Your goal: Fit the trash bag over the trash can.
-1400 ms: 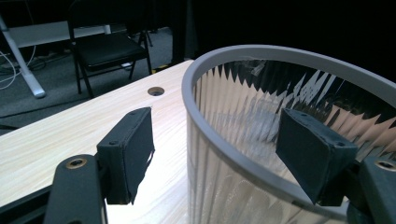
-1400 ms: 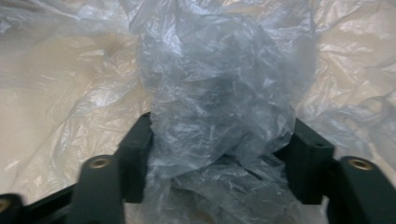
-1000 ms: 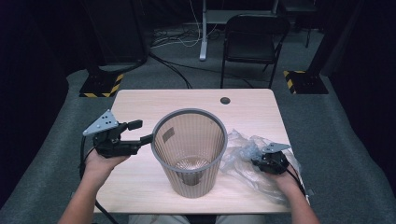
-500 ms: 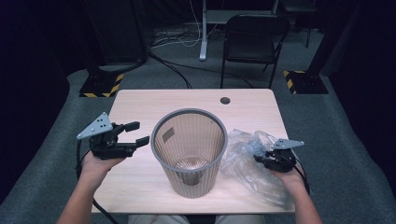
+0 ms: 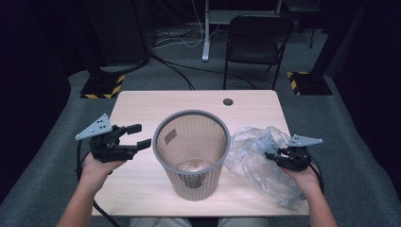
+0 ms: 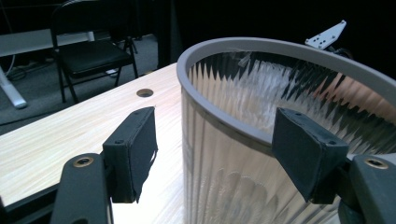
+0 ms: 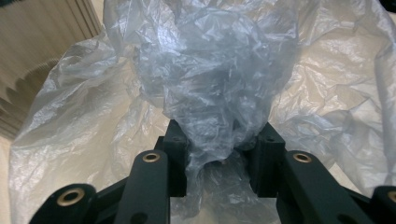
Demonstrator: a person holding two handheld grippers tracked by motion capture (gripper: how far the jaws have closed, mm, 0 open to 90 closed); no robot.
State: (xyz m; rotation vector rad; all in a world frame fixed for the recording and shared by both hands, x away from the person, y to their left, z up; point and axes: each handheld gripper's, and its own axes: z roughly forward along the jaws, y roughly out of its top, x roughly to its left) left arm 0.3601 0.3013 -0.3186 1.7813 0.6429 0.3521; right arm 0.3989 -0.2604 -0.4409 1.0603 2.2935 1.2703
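A grey mesh wastebasket [image 5: 191,158] with a round rim stands upright near the middle of the light wooden table [image 5: 142,101]. The left gripper [image 5: 138,135] is held just beside the basket's left wall, and its jaws stand apart with nothing between the pads. In the left gripper view the basket's rim [image 6: 219,121] lies close to the two black pads, but it is hard to tell whether one pad touches it.

The right gripper [image 5: 270,155] is clenched on a crumpled, clear plastic bag [image 5: 257,156], which lies on the table right of the basket and reaches its wall. In the right gripper view a bunch of the bag [image 7: 212,93] is pinched between the pads and covers their tips. The lower corner of the bag hangs at the table's front edge, partly hidden by the person's right hand [image 5: 302,177].
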